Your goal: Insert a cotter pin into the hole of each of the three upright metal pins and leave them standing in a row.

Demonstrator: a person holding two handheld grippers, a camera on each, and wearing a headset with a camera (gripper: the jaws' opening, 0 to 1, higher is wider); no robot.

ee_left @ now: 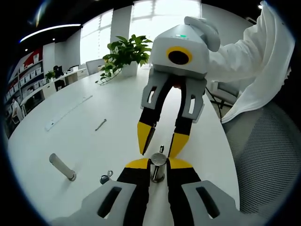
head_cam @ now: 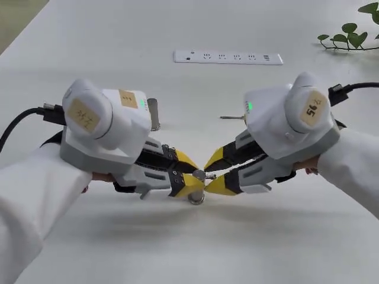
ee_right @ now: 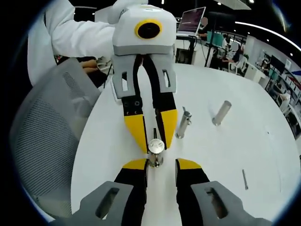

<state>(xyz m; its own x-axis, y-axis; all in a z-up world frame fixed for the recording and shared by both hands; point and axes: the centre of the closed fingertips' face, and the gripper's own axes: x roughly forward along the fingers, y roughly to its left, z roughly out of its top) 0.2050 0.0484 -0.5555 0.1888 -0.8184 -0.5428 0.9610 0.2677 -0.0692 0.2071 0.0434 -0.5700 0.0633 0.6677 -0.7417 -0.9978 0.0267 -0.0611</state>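
One metal pin [ee_left: 158, 168] stands clenched in the left tool [head_cam: 194, 175]; right tool [ee_right: 162, 165] released, just beside.

Mostly hidden between the left gripper [head_cam: 192, 179] tips: metal pin [head_cam: 196, 198]. Half hidden behind its body: second pin [head_cam: 154, 113]. Cut by edge: plant [head_cam: 354, 34].

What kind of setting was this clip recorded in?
Most likely an open office or lab: a long white table with a power strip, a mesh office chair, a potted plant and a lit screen behind.
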